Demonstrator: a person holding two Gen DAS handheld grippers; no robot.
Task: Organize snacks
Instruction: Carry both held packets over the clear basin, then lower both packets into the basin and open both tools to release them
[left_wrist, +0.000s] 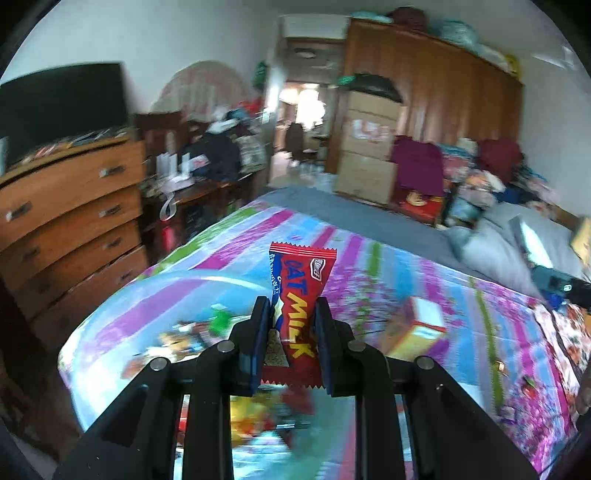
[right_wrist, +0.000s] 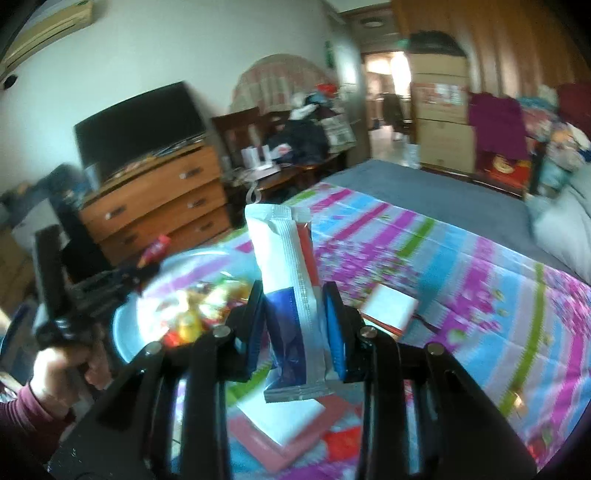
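Left wrist view: the left gripper (left_wrist: 291, 314) has its jaws clamped on a red oat milk bar (left_wrist: 299, 295), held upright over the bed's striped cloth (left_wrist: 424, 280), near a yellow box (left_wrist: 417, 328).

Right wrist view: the right gripper (right_wrist: 295, 314) has its jaws clamped on a white wrapper (right_wrist: 284, 280) above pink packets (right_wrist: 288, 432); a blue plate (right_wrist: 129, 332) of sweets lies left, beside the person's hand (right_wrist: 62, 369).

Pretty cluttered bedroom: white walls, wooden chest of drawers (right_wrist: 155, 199) with a dark TV (right_wrist: 140, 127) on top, big wooden wardrobe (left_wrist: 436, 85), stacked cardboard boxes (left_wrist: 369, 147), bright doorway (left_wrist: 303, 107) behind.

A lived-in home bedroom
A bed (left_wrist: 369, 221) with striped cover stood beside a wooden dresser (left_wrist: 70, 206), a wardrobe (left_wrist: 443, 92) and stacked cardboard boxes (left_wrist: 369, 147)
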